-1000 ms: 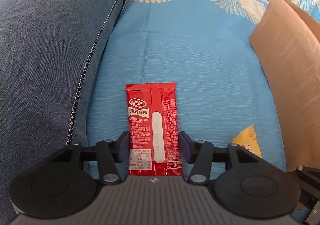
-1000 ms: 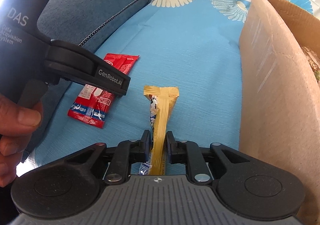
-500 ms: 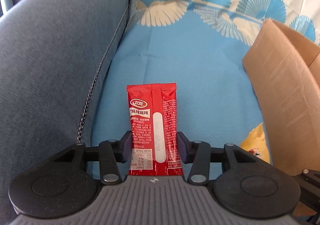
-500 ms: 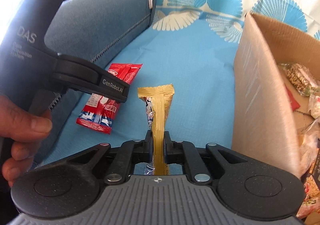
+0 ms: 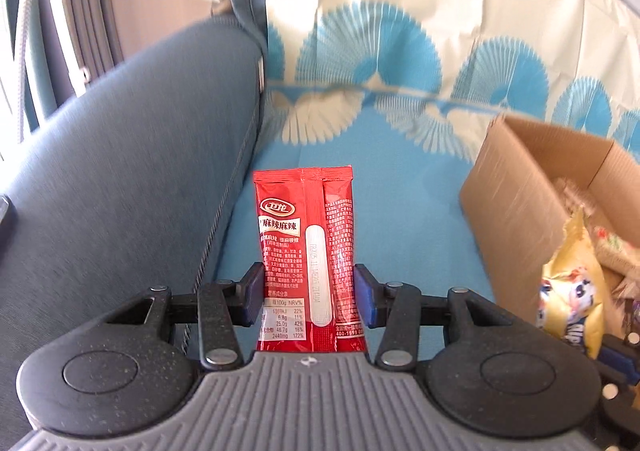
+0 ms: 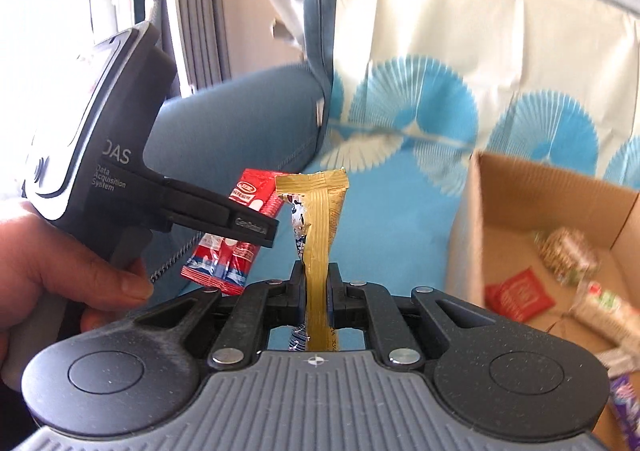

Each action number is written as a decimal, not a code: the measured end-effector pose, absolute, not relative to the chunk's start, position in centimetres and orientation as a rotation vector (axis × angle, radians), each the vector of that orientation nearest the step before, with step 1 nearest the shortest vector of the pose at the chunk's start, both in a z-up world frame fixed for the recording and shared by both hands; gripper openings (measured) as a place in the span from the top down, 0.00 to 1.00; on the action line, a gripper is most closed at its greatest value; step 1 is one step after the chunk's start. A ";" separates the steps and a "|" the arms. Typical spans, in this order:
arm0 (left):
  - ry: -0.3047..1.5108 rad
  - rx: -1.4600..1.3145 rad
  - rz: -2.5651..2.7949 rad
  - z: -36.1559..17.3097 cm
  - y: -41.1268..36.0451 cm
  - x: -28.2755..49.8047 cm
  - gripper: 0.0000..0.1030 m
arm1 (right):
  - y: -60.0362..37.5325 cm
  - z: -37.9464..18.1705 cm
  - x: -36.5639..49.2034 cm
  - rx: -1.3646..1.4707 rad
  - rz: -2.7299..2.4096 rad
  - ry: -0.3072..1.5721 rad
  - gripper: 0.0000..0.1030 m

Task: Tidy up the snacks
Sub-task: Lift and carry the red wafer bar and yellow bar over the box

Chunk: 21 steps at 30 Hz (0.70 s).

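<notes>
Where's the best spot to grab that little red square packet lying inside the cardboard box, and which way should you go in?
Probably from straight above. The red square packet lies flat on the floor of the cardboard box, whose walls block any sideways approach. Pinch it across two opposite edges, or by a corner, since a thin flat pouch offers little else. The other wrapped snacks lie apart from it, so there looks to be room for the fingers.

Two snack packets are held off the sofa seat, just left of the cardboard box [image 6: 464, 235] — one red packet [image 5: 308, 259] and one gold packet [image 6: 320, 227]. Two grippers — the left gripper [image 5: 308, 293] and the right gripper [image 6: 316, 283] — each clamp one packet. Inside the box, one small red sachet [image 6: 520, 293] lies flat, with at least two pale wrapped snacks [image 6: 568, 255] near it; the blurred rest cannot be counted.
</notes>
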<state>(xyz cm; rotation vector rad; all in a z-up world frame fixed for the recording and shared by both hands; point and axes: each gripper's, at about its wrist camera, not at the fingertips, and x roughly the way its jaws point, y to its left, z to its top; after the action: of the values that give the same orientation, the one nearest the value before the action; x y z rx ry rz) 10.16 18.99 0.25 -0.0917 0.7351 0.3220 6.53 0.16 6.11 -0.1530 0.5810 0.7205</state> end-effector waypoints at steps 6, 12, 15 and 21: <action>0.634 -0.127 0.331 2.2 18.4 9.4 0.50 | -2.3 8.0 6.6 -0.130 0.719 0.499 0.91; 0.574 -0.156 0.317 3.2 17.4 9.7 0.50 | -5.0 9.1 7.1 -0.105 0.696 0.453 0.91; 0.548 -0.153 0.313 3.4 16.7 10.1 0.50 | -6.3 9.3 8.0 -0.093 0.670 0.443 0.91; 0.506 -0.158 0.267 3.9 14.9 10.8 0.50 | -9.2 9.4 9.2 -0.061 0.595 0.423 0.91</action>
<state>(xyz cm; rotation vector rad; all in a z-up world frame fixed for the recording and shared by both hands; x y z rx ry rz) 10.79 14.85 3.93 -0.1578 0.5058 0.2673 9.17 -9.20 9.40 -0.0608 0.4231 0.5953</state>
